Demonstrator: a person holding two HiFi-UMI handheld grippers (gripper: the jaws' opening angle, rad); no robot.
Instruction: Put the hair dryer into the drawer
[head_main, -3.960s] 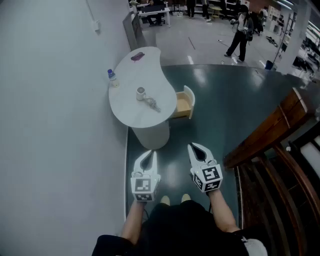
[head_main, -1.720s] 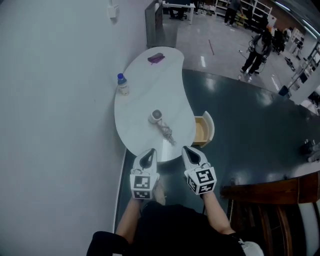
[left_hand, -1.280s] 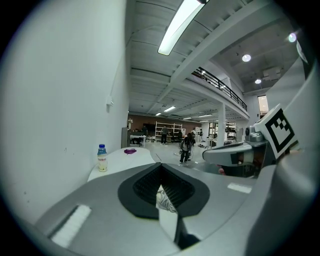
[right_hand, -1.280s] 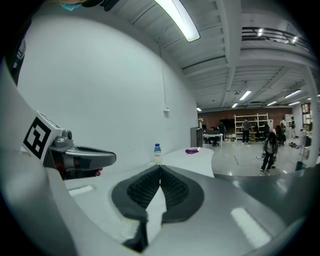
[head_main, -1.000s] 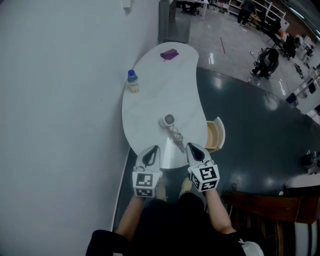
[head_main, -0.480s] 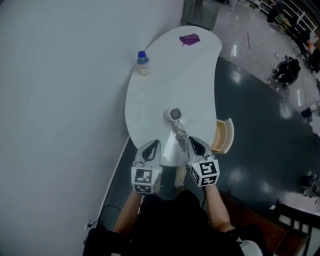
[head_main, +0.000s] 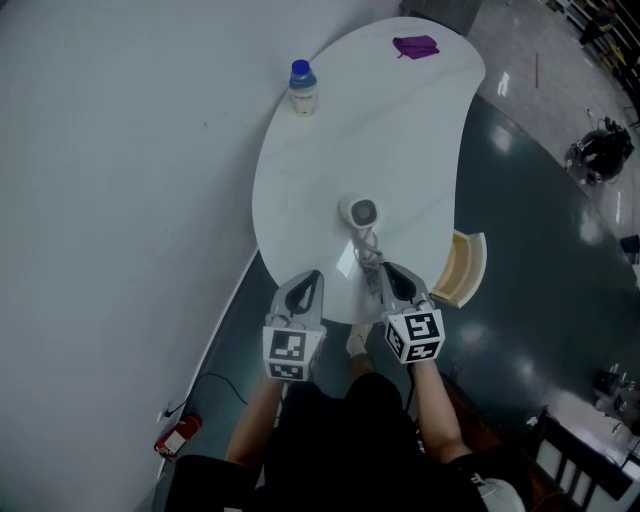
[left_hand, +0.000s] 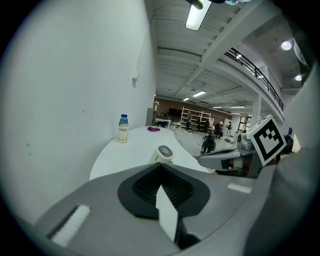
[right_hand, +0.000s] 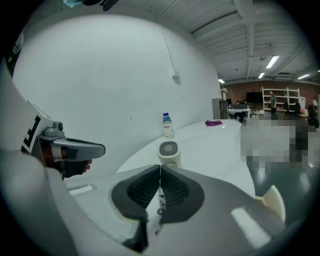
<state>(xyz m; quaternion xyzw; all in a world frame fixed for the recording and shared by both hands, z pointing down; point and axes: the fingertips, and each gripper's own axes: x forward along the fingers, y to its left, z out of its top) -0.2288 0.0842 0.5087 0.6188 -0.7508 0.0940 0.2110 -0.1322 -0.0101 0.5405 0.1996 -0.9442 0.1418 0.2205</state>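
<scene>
The white hair dryer (head_main: 360, 213) lies on the white curved table (head_main: 330, 130), and its cord (head_main: 370, 255) trails toward the table's near end. The drawer (head_main: 465, 268) stands pulled out at the table's right side, its wooden inside showing. My left gripper (head_main: 311, 277) and right gripper (head_main: 386, 270) hover side by side over the near end, both shut and empty. The right one is just above the cord. In the left gripper view the dryer (left_hand: 164, 153) sits just beyond the shut left gripper (left_hand: 161, 167). In the right gripper view the dryer (right_hand: 168, 151) faces the shut right gripper (right_hand: 160, 170).
A small bottle (head_main: 302, 88) stands near the wall side of the table and a purple item (head_main: 416, 46) lies at its far end. A red fire extinguisher (head_main: 178, 435) lies on the floor by the wall. A white wall runs along the left.
The person has walked up to the table. Both grippers have come down over its near end, closer to the dryer and its cord. Their jaws have stayed shut.
</scene>
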